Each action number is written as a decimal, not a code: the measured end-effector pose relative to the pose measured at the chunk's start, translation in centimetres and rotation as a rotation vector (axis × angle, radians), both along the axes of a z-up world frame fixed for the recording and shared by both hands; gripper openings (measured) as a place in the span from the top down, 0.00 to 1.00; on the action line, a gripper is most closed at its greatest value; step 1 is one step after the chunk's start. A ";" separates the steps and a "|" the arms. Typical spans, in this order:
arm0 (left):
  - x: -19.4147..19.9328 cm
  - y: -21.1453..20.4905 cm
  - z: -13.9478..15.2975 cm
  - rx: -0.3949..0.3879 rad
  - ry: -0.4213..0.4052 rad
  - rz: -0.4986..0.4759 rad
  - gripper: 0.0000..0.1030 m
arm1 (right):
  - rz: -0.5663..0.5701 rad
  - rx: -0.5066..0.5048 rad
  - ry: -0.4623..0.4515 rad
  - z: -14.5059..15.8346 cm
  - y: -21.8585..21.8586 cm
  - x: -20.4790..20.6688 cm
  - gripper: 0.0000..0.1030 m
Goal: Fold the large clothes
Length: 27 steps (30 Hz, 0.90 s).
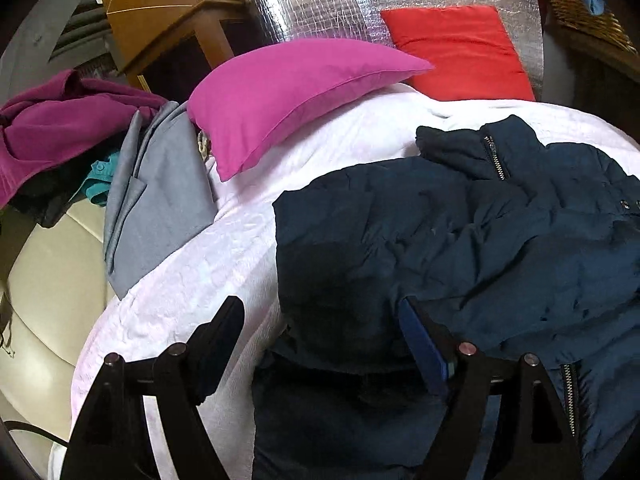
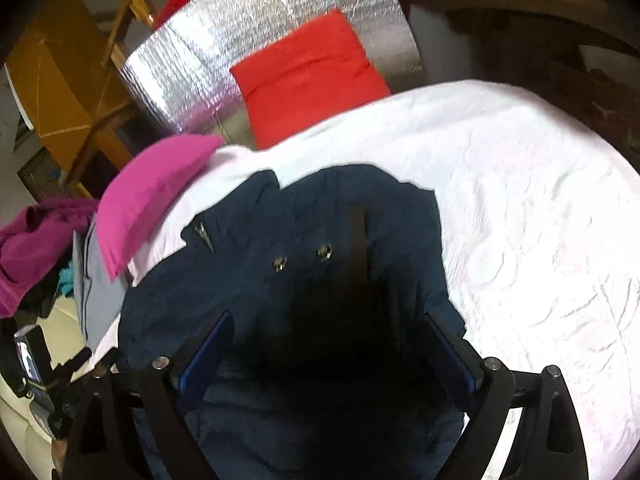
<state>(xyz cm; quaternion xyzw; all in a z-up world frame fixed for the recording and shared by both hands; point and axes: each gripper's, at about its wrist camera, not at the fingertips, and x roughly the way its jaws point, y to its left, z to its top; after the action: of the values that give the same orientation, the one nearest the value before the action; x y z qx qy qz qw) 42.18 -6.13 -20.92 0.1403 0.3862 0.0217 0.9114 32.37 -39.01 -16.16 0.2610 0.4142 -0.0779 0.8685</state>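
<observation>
Here, near to far, we see:
Left gripper (image 1: 320,320): jaws wide apart over the jacket, gripping nothing.
Right gripper (image 2: 328,332): jaws spread wide; the dark fabric below seems untouched, though shadow hides it.
Jacket (image 1: 480,232): navy, crumpled on the white bedspread (image 1: 224,248).
Pillow (image 1: 288,92): pink, beyond.
Cushion (image 1: 460,52): red, farthest.

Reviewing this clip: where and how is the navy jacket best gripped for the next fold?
Probably the navy jacket at its left side edge, approached from the bare white quilt. That edge lies flat and exposed there; the left gripper is open beside it.
</observation>
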 end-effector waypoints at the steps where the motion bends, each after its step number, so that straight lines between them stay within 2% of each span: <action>1: 0.0 0.0 0.0 -0.001 0.001 0.001 0.22 | 0.003 0.026 0.010 -0.5 -0.2 0.2 0.08; 2: 0.1 0.1 -0.1 0.001 0.002 0.004 0.22 | 0.005 0.045 0.022 -0.9 -0.5 0.4 0.08; 3: 0.1 0.2 -0.3 0.002 0.001 0.006 0.22 | 0.007 0.068 0.043 -1.7 -0.7 0.6 0.12; 4: 0.2 0.2 -0.4 0.004 0.002 0.009 0.22 | 0.010 0.091 0.068 -2.5 -0.8 1.1 0.22; 6: 0.4 0.2 -0.6 0.003 0.005 0.009 0.22 | 0.011 0.105 0.110 -3.9 -0.9 1.8 0.36; 8: 0.4 0.1 -0.7 0.006 0.007 0.010 0.22 | 0.009 0.092 0.118 -4.2 -1.1 2.0 0.43; 10: 0.6 0.1 -0.9 0.011 0.010 0.011 0.22 | -0.005 0.088 0.116 -4.0 -1.4 1.9 0.59; 14: 1.1 0.4 -1.2 0.008 0.014 0.028 0.22 | -0.010 0.048 0.075 -2.9 -1.1 2.2 0.60; 16: 1.7 0.9 -1.5 -0.009 0.022 0.052 0.22 | -0.011 0.045 0.097 -3.6 -1.2 2.5 0.60; 19: 2.9 1.6 -2.6 -0.058 0.079 0.072 0.22 | 0.005 0.083 0.132 -5.3 -1.4 3.5 0.59; 23: 3.4 2.1 -3.1 -0.103 0.112 0.080 0.22 | 0.006 0.158 0.099 -4.3 -2.6 3.0 0.59; 24: 3.4 2.3 -2.9 -0.120 0.108 0.083 0.22 | -0.005 0.185 0.081 -4.0 -3.4 2.5 0.56; 25: 3.4 2.6 -2.5 -0.141 0.099 0.088 0.22 | -0.024 0.213 0.051 -3.6 -4.3 2.2 0.49; 27: 3.5 3.0 -2.3 -0.158 0.088 0.101 0.22 | -0.055 0.231 0.009 -3.0 -5.3 1.5 0.43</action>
<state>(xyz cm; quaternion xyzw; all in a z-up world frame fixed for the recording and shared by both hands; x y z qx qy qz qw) 45.65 -3.15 -23.18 0.0492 0.4330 0.0308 0.8995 33.83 -44.34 -19.13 0.3703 0.4170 -0.0544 0.8283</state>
